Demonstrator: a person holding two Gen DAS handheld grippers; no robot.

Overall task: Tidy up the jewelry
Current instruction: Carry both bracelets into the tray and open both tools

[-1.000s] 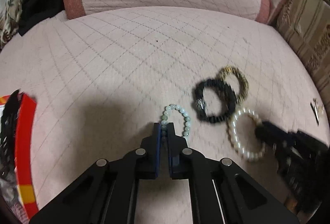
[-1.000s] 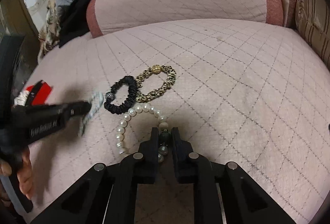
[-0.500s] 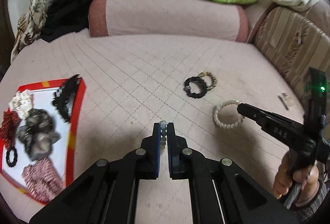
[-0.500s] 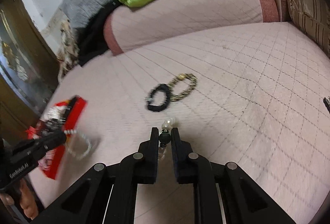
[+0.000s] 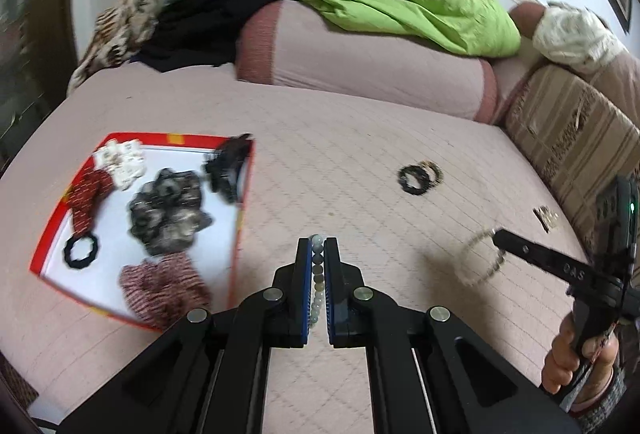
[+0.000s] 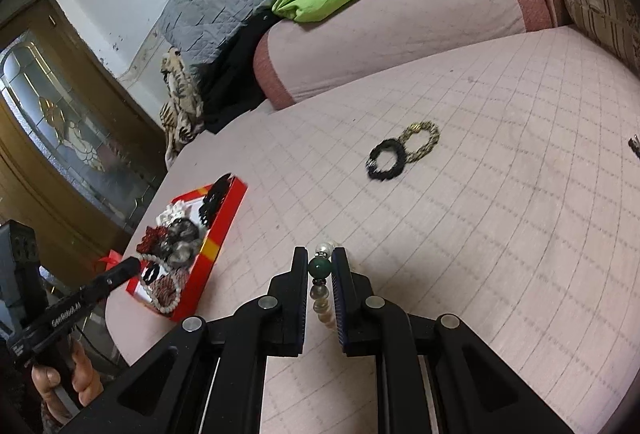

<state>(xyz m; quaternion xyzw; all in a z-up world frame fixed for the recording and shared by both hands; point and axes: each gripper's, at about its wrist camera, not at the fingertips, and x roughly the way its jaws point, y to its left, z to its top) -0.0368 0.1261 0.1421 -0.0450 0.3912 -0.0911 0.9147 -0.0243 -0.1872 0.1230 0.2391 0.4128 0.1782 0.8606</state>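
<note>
My left gripper (image 5: 317, 248) is shut on a pale green bead bracelet (image 5: 317, 274) and holds it above the pink quilted bed, right of a red-rimmed tray (image 5: 240, 230). In the right wrist view the left gripper (image 6: 134, 266) hangs that bracelet (image 6: 162, 292) over the tray (image 6: 210, 246). My right gripper (image 6: 320, 259) is shut on a white pearl bracelet with a green bead (image 6: 320, 268), lifted off the bed. It also shows blurred in the left wrist view (image 5: 480, 260). A black bracelet (image 6: 386, 158) and a gold bracelet (image 6: 422, 140) lie together on the bed.
The tray holds several scrunchies (image 5: 166, 212) and a black hair clip (image 5: 226, 168). A pink bolster (image 5: 360, 58) with green bedding (image 5: 408, 4) lies at the back. A small metal clip (image 5: 545, 216) lies near a striped cushion (image 5: 576, 138). A wooden door (image 6: 60, 130) stands left.
Both grippers have risen from the bed with their bracelets. The left one has moved left toward the tray; the black and gold bracelets stayed on the bed.
</note>
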